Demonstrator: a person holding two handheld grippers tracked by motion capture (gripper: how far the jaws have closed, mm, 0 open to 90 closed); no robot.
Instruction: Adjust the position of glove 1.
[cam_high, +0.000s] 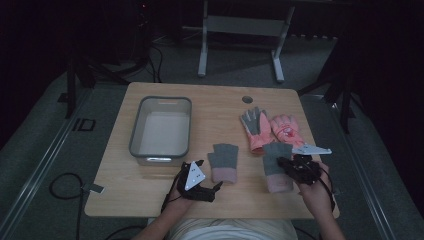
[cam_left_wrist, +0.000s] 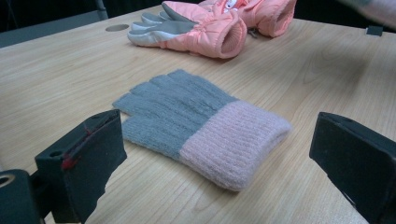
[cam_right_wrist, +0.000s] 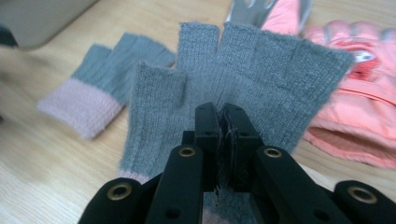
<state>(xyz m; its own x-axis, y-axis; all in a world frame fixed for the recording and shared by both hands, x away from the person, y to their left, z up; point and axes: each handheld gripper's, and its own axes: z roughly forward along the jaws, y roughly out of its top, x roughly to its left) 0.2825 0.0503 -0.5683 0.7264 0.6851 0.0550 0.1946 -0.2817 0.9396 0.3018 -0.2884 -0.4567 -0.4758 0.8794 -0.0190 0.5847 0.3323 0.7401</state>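
Right gripper (cam_right_wrist: 223, 122) clamped on a grey knit glove (cam_right_wrist: 261, 70), its fingers pointing away (cuff nearest the person); left gripper (cam_left_wrist: 219, 163) spread wide, its matching glove (cam_left_wrist: 201, 123) lying between them, left of the held one. Beyond: grey bin (cam_high: 161, 102).

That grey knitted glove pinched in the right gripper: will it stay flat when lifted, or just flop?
It will probably flop: the grey glove is soft knit, and the right gripper pinches only a small fold of it, so the pink cuff likely hangs down. It looks light and thin. The fuzzy knit should resist slipping, and it cannot roll.
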